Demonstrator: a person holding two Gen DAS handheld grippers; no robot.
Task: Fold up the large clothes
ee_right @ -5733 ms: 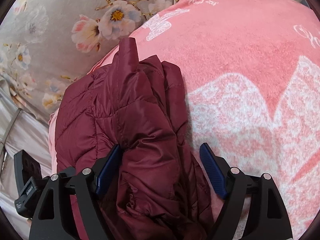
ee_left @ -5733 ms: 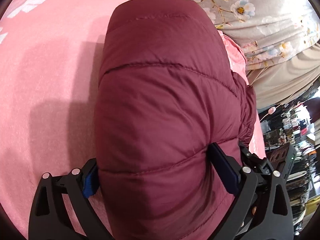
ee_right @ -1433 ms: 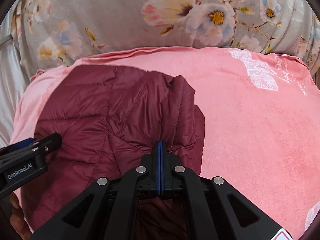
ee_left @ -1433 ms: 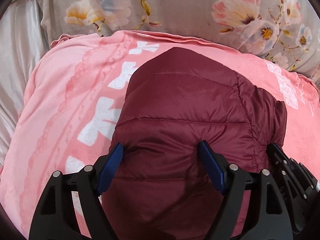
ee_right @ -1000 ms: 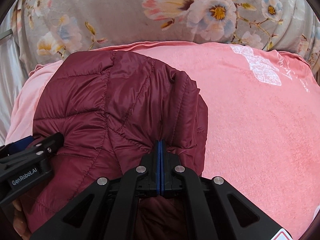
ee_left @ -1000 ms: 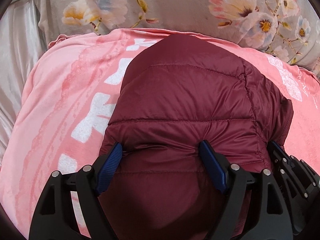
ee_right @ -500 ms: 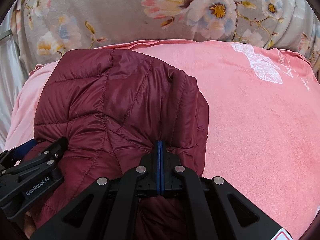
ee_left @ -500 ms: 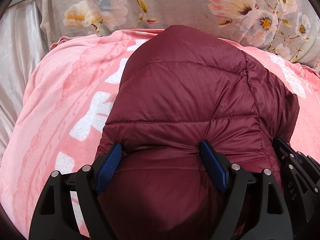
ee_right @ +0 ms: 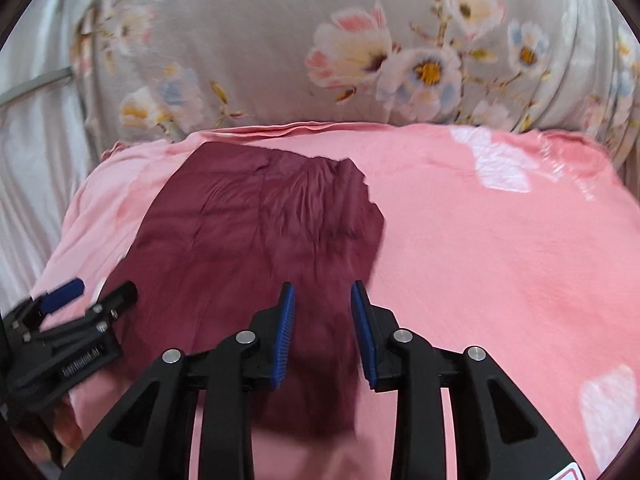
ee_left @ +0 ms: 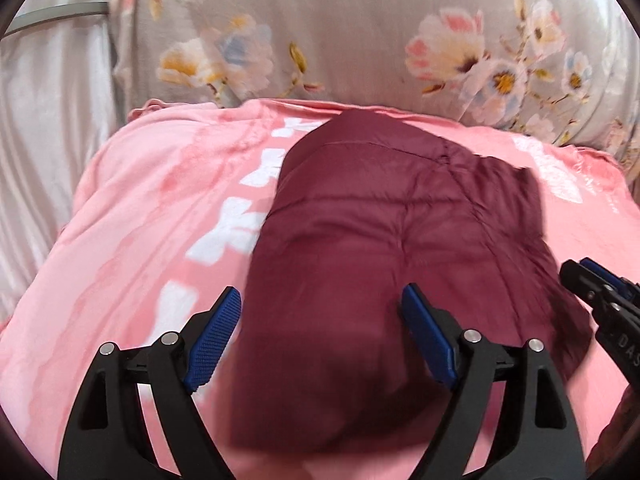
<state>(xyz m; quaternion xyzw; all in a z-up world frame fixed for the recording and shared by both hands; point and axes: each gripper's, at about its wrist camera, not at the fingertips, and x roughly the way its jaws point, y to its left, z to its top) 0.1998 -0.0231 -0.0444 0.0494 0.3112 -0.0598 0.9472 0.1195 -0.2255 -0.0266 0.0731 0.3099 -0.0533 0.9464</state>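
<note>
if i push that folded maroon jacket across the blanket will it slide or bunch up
The jacket looks puffy and quilted, so it is probably light and soft; a push would likely dent it before moving it. Its shell looks smooth, but the pink blanket looks fuzzy and may drag. With both jaws open, the fold could spring loose.

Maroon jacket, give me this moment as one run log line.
stage: release | maroon puffer jacket: folded, on pink blanket | left gripper: open | right gripper: jaws just opening, pads off fabric
</note>
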